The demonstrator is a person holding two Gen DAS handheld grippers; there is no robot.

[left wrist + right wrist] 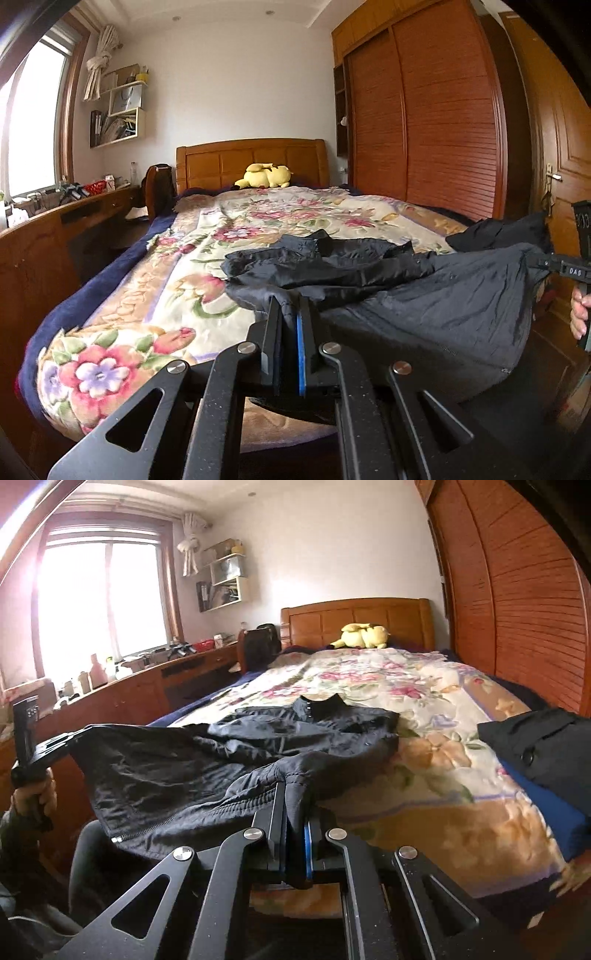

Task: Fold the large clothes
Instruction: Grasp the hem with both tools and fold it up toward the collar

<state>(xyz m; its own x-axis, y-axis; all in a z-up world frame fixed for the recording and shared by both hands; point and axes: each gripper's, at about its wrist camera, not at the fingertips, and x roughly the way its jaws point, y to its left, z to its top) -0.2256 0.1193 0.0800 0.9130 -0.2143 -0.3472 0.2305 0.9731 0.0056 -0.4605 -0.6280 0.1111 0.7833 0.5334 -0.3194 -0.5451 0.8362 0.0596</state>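
Wooden bedroom: slatted wardrobe (424,122) on the right, headboard (255,158) at the far wall, desk (147,690) under a bright window (99,598), shelves (122,110) above. Floral blanket (177,295) over the bed, yellow plush (264,175) by the headboard, dark folded garment (535,746) at the right edge.

Black jacket (229,760) at the foot of the bed, collar toward the headboard, hem toward the cameras, long axis along the bed; near part lifted off the blanket and stretched crosswise. Left gripper (290,321) pinched together on one hem corner. Right gripper (295,808) clamped on the other, fabric bunched between the pads. Hand (578,314) on the right gripper's handle.
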